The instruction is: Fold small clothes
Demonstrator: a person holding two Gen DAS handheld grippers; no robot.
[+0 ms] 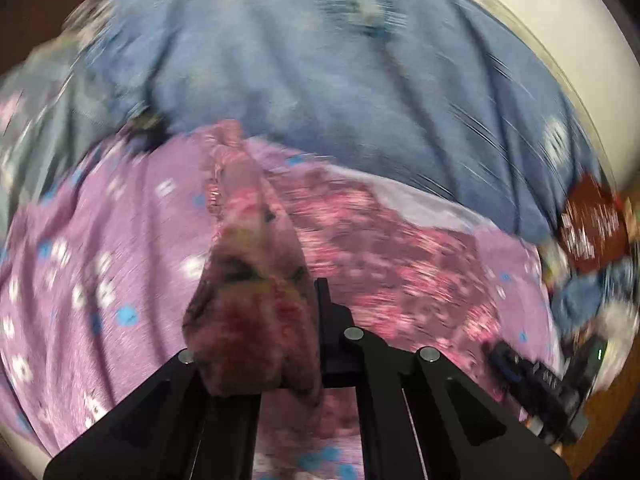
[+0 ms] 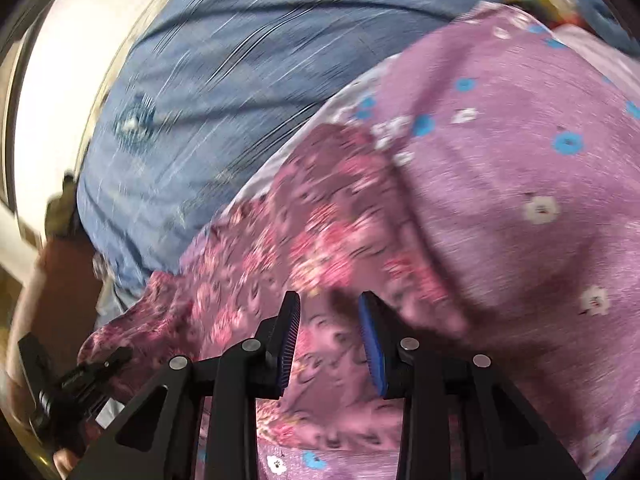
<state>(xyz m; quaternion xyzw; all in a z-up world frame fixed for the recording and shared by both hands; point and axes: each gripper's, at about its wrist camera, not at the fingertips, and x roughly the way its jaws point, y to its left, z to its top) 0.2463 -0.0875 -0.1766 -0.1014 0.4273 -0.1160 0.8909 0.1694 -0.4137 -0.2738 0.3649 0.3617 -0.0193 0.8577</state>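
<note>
Blue bedding (image 1: pixel 320 92) and a purple flowered sheet (image 1: pixel 100 240) lay underneath. On them sat the small pink floral garment (image 2: pixel 304 240). The left claw (image 1: pixel 260 344) pinched its raised corner, likely to fold it over; the right claw (image 2: pixel 329 320) hovered above, jaws apart, empty.
</note>
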